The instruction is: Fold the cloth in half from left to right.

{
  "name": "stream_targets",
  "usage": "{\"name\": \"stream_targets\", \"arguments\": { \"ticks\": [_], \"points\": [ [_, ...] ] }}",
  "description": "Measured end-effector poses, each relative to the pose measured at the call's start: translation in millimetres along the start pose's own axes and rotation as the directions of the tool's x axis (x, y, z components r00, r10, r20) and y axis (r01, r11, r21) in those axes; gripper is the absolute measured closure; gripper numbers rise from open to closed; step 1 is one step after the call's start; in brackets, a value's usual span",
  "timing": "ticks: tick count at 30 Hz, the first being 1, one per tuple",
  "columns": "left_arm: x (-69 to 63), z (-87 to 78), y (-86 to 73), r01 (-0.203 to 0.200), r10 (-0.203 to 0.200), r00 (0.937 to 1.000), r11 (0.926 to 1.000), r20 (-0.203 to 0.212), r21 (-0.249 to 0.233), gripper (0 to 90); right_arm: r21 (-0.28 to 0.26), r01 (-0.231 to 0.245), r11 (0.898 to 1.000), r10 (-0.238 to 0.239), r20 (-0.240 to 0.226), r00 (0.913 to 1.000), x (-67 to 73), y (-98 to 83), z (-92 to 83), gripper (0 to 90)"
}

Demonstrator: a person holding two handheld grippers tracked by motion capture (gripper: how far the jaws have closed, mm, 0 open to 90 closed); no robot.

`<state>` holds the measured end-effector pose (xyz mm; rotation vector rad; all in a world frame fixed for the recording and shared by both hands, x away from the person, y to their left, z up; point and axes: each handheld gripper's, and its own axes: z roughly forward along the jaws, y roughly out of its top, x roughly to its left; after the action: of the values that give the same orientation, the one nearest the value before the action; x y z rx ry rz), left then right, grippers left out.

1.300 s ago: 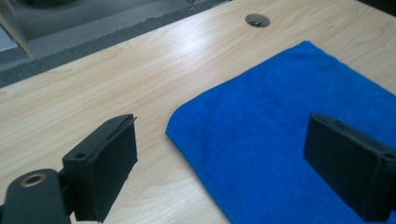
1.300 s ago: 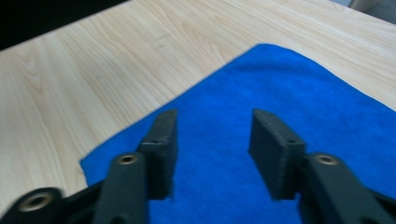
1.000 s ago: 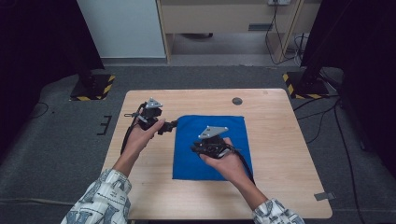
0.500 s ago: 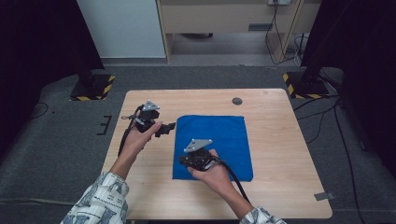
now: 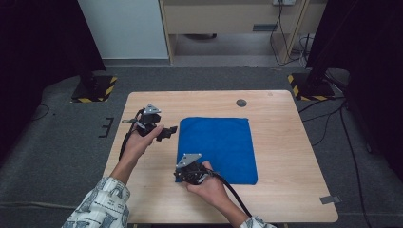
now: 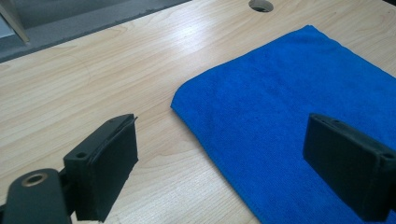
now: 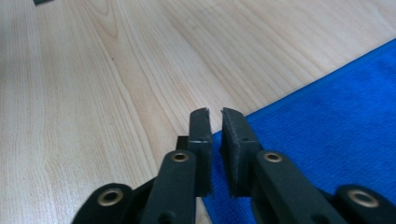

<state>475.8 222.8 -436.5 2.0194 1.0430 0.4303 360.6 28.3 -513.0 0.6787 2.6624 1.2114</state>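
A blue cloth (image 5: pixel 218 142) lies flat in the middle of the wooden table (image 5: pixel 290 156). My right gripper (image 5: pixel 180 175) is low at the cloth's near left corner. In the right gripper view its jaws (image 7: pixel 215 121) stand all but shut, with a thin slit between the pads after just opening a little. Nothing is clamped, and the cloth's corner (image 7: pixel 336 116) lies under and beside them. My left gripper (image 5: pixel 168 132) hovers left of the cloth, open wide. In the left gripper view (image 6: pixel 224 163) it frames the cloth's left edge (image 6: pixel 289 107).
A dark round grommet (image 5: pixel 241 102) sits in the tabletop behind the cloth, also seen in the left gripper view (image 6: pixel 260 4). Bare wood surrounds the cloth. Grey carpet, stand bases with yellow-black stripes (image 5: pixel 95 88) and cables lie beyond the table.
My right gripper has moved from over the cloth's middle toward me and left, sinking to the cloth's near left corner. The left gripper has stayed put.
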Motion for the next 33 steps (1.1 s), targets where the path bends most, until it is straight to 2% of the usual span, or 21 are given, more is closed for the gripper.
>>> {"name": "stream_targets", "arguments": {
  "ticks": [8, 13, 16, 22, 25, 29, 32, 33],
  "points": [
    [1.1, -1.2, -1.4, 0.001, -0.001, 1.0000, 1.0000, -0.001, -0.002, 9.4, 0.036, 0.049, 0.998, -0.050, 0.027, 0.9984, 6.0, 0.0, 7.2, 72.4],
    [2.9, -2.6, -2.0, 0.005, -0.005, 1.0000, 1.0000, -0.005, -0.004, 9.4, 0.037, 0.032, 0.999, -0.033, 0.025, 0.9992, 6.6, -0.3, 9.3, 65.7],
    [4.3, -3.5, -2.6, 0.006, -0.006, 1.0000, 1.0000, -0.006, -0.004, 9.5, 0.051, 0.049, 0.998, -0.050, 0.025, 0.9984, 8.1, -0.7, 11.6, 63.3],
    [4.0, -5.3, -2.4, 0.004, -0.004, 1.0000, 1.0000, -0.004, -0.004, 9.6, 0.081, 0.048, 0.996, -0.050, 0.028, 0.9983, 7.9, -2.3, 15.3, 56.8],
    [4.2, -6.1, -2.2, 0.005, -0.005, 1.0000, 1.0000, -0.005, -0.006, 9.6, 0.078, 0.042, 0.996, -0.044, 0.027, 0.9987, 7.0, -3.1, 15.4, 56.8],
    [5.3, -6.6, -2.7, 0.006, -0.006, 0.9999, 1.0000, -0.009, -0.003, 9.6, 0.074, 0.035, 0.997, -0.038, 0.041, 0.9984, 5.2, -3.8, 14.7, 64.4],
    [5.6, -6.0, -3.4, 0.007, -0.007, 0.9999, 1.0000, -0.011, -0.001, 9.6, 0.076, 0.023, 0.997, -0.027, 0.049, 0.9984, 2.2, -3.9, 13.5, 74.6],
    [5.6, -6.0, -3.4, 0.007, -0.007, 0.9999, 1.0000, -0.011, -0.001, 9.6, 0.076, 0.023, 0.997, -0.027, 0.049, 0.9984, 2.2, -3.9, 13.5, 74.6]
  ]
}}
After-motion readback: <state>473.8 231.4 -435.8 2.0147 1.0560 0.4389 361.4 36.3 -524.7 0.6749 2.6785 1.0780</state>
